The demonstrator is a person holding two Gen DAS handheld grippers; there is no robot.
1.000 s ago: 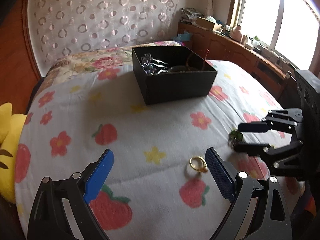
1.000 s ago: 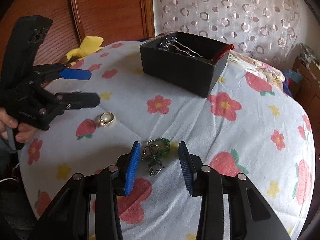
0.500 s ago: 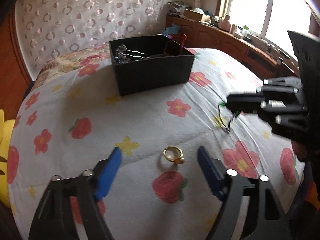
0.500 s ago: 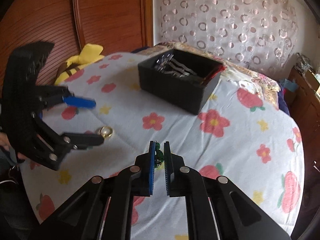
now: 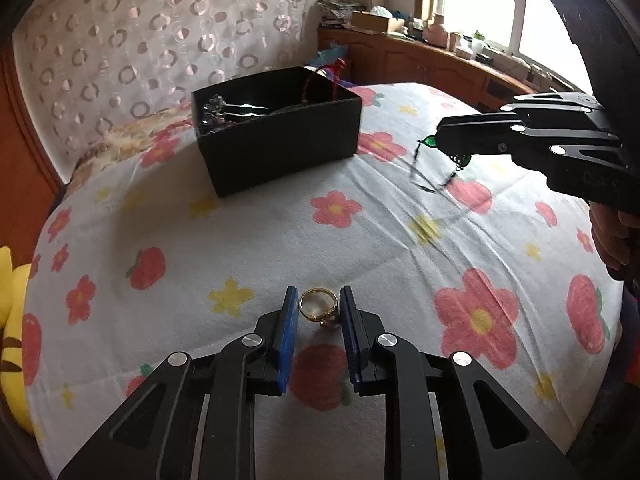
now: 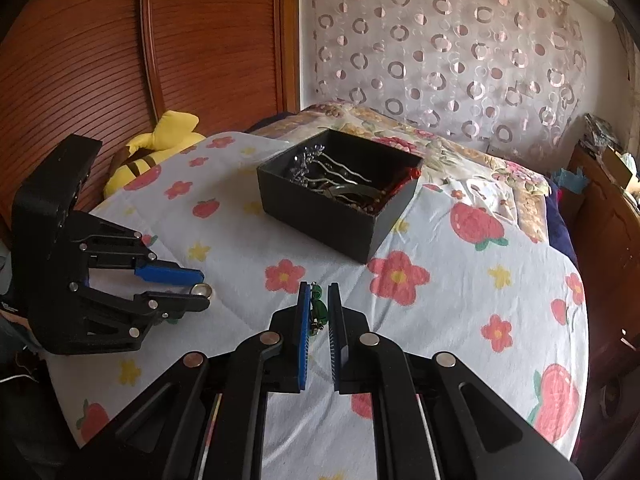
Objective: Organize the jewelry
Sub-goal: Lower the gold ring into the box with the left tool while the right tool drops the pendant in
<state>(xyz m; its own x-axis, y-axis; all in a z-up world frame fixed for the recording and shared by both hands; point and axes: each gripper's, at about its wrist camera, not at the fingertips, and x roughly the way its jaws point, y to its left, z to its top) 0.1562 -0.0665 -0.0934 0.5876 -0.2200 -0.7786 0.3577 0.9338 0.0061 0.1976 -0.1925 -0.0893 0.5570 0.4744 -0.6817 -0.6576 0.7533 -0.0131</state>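
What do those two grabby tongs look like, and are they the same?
Yes, they match. The left tongs and right tongs are both black plastic with silver round rivets, triangle-shaped cut-outs in the arms, and ridged blue pads lining the two flat fingers. No cables or sleeves show.

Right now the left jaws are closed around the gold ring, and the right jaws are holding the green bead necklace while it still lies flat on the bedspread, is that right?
Not quite. The left gripper does close around the gold ring, but the green bead necklace is not lying flat. The left wrist view shows the right gripper holding it in the air, its chain dangling above the bedspread.
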